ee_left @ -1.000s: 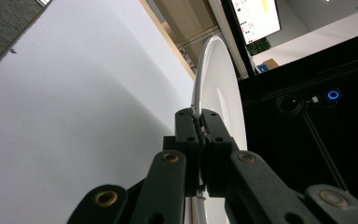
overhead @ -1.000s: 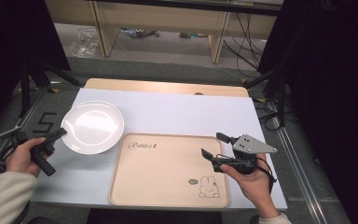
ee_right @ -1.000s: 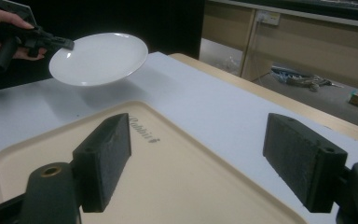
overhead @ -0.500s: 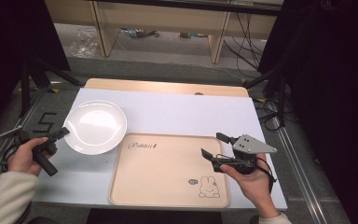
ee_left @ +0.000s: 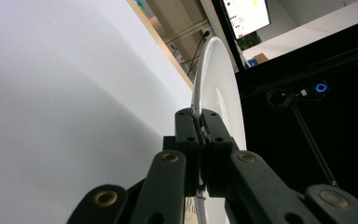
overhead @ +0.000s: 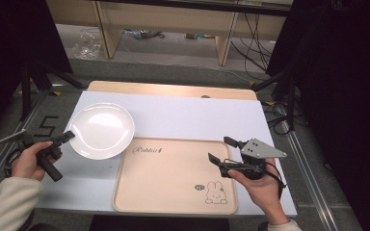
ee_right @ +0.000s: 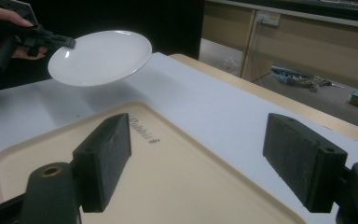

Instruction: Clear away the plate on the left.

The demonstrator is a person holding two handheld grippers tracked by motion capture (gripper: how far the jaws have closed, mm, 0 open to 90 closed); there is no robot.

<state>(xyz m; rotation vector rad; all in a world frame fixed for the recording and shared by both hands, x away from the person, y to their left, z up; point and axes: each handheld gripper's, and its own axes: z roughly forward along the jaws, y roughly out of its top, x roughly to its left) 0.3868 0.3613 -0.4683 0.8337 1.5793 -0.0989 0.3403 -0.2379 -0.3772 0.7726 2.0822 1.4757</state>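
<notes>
A white plate (overhead: pixel 102 130) hangs tilted just above the white table, over the left side. My left gripper (overhead: pixel 70 136) is shut on its near-left rim; in the left gripper view the jaws pinch the plate (ee_left: pixel 219 93) edge at my left gripper (ee_left: pixel 200 116). A beige tray (overhead: pixel 173 192) with a rabbit drawing lies at the front centre, its far-left corner under the plate's edge. Over the tray's right side my right gripper (overhead: pixel 220 149) is held open, with nothing between its pads. The right gripper view looks across the tray (ee_right: pixel 177 196) between my right gripper (ee_right: pixel 200 140) pads to the plate (ee_right: pixel 100 56).
The white table (overhead: pixel 188 115) has a wooden strip (overhead: pixel 173 90) along its far edge. Beyond it stand wooden shelf legs (overhead: pixel 224 38) with cables on the floor. A black stand (overhead: pixel 29 82) is at the left, and dark curtains are at both sides.
The left gripper and the plate have shifted slightly to the right, toward the tray. The right gripper has stayed where it was.
</notes>
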